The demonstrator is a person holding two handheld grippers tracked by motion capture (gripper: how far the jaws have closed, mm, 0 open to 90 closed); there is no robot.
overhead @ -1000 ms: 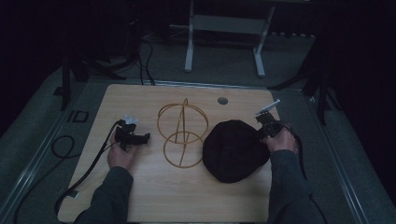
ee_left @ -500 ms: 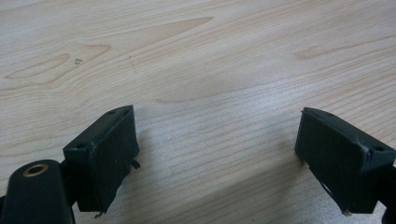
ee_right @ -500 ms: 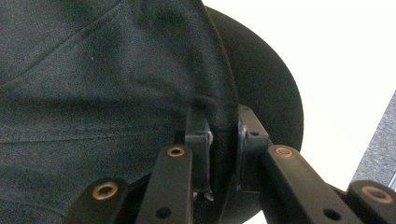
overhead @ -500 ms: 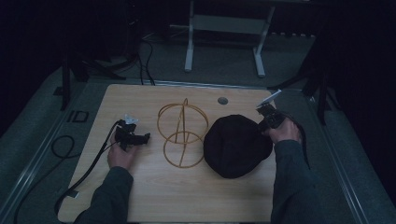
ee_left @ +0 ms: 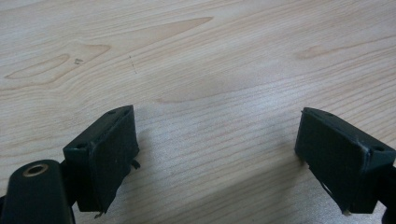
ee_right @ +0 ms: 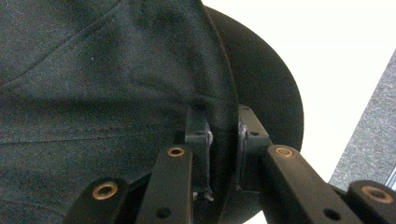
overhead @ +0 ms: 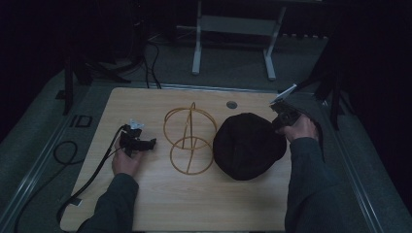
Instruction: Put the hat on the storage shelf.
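A person sits at a wooden table (overhead: 145, 204); a black cap (overhead: 248, 145) lies right of centre, just beside a gold wire stand (overhead: 189, 141) that sits to its left. The right gripper (overhead: 281, 118) pinches the cap at its far right edge, jaws pressed together on the fabric (ee_right: 224, 135), brim curving away beyond them. The left gripper (overhead: 145, 144), jaws spread and empty over bare wood (ee_left: 215, 93), rests left of the stand, pointing toward it; the stand lies between both hands.
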